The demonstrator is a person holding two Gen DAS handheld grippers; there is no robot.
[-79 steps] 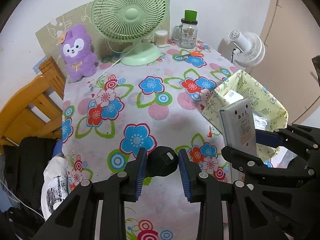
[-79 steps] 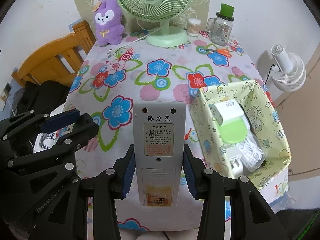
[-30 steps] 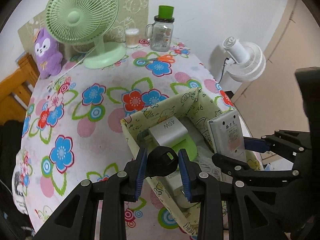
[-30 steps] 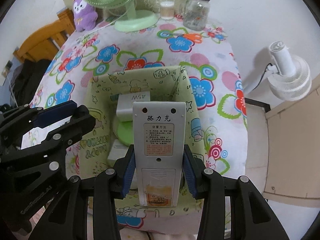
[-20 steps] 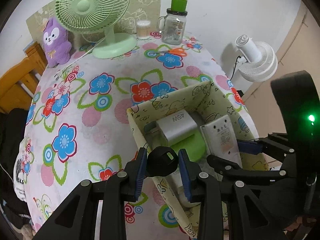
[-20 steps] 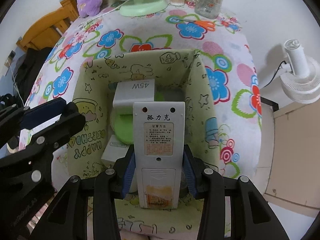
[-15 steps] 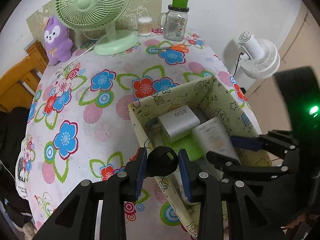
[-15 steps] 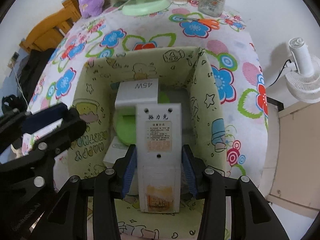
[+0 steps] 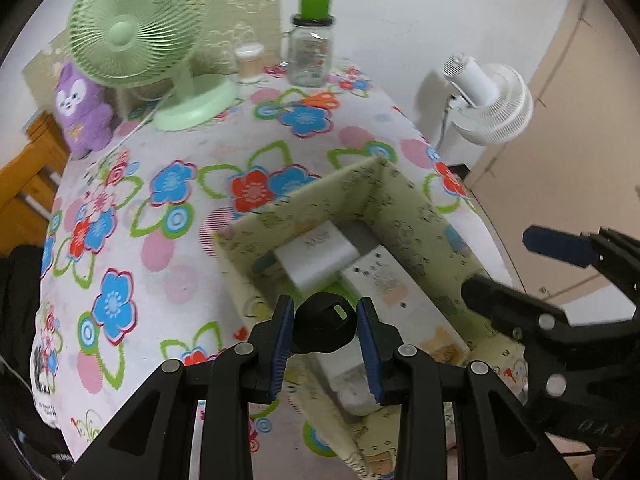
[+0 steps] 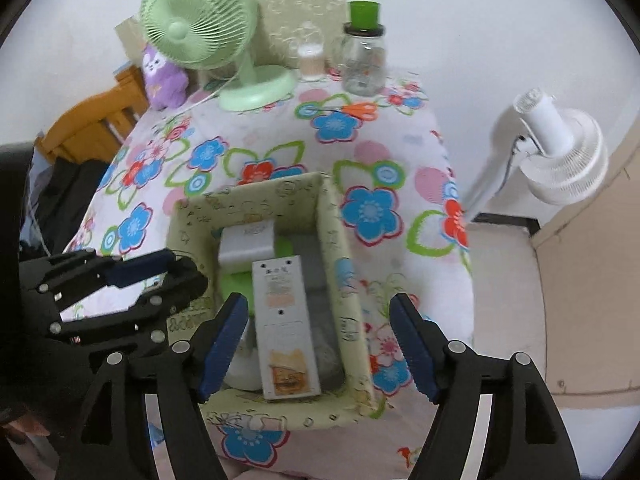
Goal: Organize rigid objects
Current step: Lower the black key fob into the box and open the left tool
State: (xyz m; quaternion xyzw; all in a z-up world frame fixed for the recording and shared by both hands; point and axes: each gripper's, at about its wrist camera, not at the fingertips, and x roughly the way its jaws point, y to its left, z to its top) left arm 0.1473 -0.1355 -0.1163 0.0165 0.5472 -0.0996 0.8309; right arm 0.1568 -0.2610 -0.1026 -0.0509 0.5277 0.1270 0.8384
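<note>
My left gripper (image 9: pixel 325 332) is shut on a small black round knob (image 9: pixel 324 326) and hovers over the near edge of the yellow-green patterned box (image 9: pixel 332 188). The white remote (image 10: pixel 286 324) lies lengthwise inside the box (image 10: pixel 332 232), beside a white charger block (image 10: pixel 248 244) on something green. My right gripper (image 10: pixel 318 312) hangs above the remote with its jaws opening. The blue pads stand well clear of the remote's sides. In the left wrist view the right gripper (image 9: pixel 516 266) is at the box's right side, with nothing between its fingers.
At the back of the flowered tablecloth (image 9: pixel 168 240) stand a green desk fan (image 9: pixel 140 40), a purple plush (image 9: pixel 82 112), a glass jar with a green lid (image 9: pixel 312 48), a swab pot (image 9: pixel 250 64) and orange scissors (image 10: pixel 352 110). A white fan (image 10: pixel 560 148) stands off the right edge; a wooden chair (image 10: pixel 96 120) is on the left.
The right gripper carried the remote over the box, lowered it in, then opened and let go; the remote now lies in the box. The left gripper kept its grip on the black knob.
</note>
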